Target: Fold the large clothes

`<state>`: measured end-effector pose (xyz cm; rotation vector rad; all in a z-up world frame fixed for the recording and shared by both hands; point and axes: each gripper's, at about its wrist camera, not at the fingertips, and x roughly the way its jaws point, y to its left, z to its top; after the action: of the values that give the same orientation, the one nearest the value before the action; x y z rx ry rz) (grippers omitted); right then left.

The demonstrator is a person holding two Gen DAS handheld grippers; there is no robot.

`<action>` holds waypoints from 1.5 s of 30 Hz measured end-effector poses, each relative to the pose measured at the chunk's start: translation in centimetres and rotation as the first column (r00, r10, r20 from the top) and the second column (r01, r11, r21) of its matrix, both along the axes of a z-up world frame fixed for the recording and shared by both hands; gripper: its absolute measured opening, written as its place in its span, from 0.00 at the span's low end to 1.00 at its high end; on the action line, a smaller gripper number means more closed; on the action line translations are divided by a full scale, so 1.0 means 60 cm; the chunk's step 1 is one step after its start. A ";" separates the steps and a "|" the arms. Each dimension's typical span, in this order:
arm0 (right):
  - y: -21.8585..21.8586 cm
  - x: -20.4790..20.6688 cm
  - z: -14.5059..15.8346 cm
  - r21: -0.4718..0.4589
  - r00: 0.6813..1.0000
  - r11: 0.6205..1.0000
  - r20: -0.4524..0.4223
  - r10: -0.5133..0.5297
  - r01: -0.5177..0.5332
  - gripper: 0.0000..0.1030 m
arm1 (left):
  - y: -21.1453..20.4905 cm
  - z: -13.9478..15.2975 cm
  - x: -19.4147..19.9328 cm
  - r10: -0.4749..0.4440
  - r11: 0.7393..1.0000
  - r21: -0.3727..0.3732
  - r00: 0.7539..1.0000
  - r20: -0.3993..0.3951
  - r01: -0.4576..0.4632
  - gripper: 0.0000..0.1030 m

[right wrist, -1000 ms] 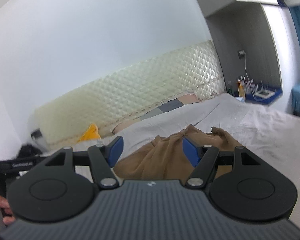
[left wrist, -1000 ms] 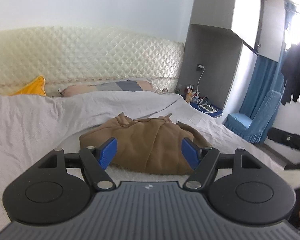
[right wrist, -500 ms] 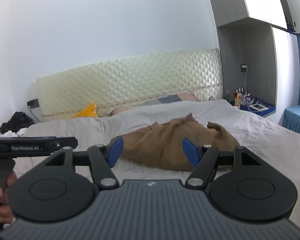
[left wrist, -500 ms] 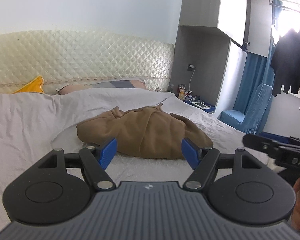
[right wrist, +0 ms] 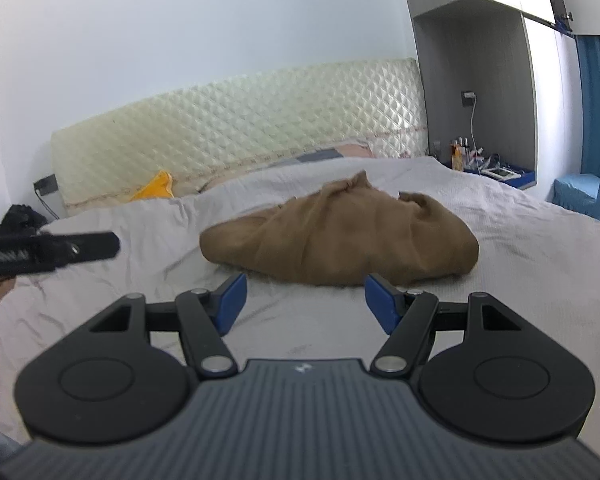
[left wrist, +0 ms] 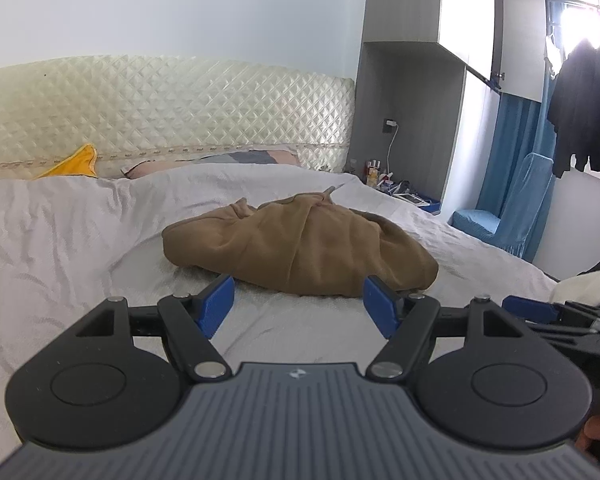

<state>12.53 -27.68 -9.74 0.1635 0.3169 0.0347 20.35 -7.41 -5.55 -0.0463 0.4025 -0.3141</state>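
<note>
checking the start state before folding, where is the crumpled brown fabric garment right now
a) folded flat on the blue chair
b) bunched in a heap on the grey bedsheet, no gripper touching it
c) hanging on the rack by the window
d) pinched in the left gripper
b: the crumpled brown fabric garment lies heaped on the grey bedsheet, with the left gripper and right gripper both open short of it.

Daylight is pouring in from the window (left wrist: 588,12) on the right, blowing out to white glare there. The bed (left wrist: 60,240) is lying evenly lit with soft shadows in its creases. Fisheye bending is curving the wardrobe (right wrist: 480,80) edges, and the other gripper's arm (right wrist: 40,254) is smearing at the left edge.
</note>
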 end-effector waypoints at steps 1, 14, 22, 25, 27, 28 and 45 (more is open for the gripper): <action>0.001 0.001 -0.008 -0.013 1.000 1.000 -0.002 -0.007 0.007 0.67 | 0.000 -0.005 0.002 0.004 1.000 0.000 1.000 -0.005 -0.004 0.73; -0.006 0.011 -0.039 -0.018 0.999 0.999 0.004 -0.035 0.035 0.66 | 0.025 -0.056 0.024 0.061 0.998 -0.002 0.997 -0.054 -0.062 0.74; -0.012 0.016 -0.041 -0.011 0.999 0.999 -0.006 -0.049 0.049 0.67 | 0.022 -0.060 0.032 0.067 0.998 0.011 0.997 -0.042 -0.066 0.74; -0.015 0.016 -0.042 -0.006 0.999 0.999 -0.007 -0.054 0.054 0.67 | 0.020 -0.064 0.036 0.058 0.998 0.004 0.997 -0.052 -0.058 0.75; -0.014 0.016 -0.043 -0.013 0.998 0.998 -0.008 -0.056 0.056 0.67 | 0.020 -0.068 0.040 0.051 0.999 -0.006 0.996 -0.069 -0.052 0.79; -0.014 0.016 -0.042 -0.018 0.998 0.998 -0.008 -0.057 0.057 0.67 | 0.019 -0.068 0.039 0.053 0.999 -0.007 0.996 -0.069 -0.054 0.83; -0.013 0.010 -0.040 -0.055 0.994 0.993 0.002 -0.106 0.106 0.91 | 0.025 -0.073 0.044 0.083 0.996 -0.020 0.994 -0.078 -0.084 0.98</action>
<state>13.14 -28.45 -12.16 0.1258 0.3097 -0.0794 22.99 -5.89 -9.91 -0.0976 0.4721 -0.2349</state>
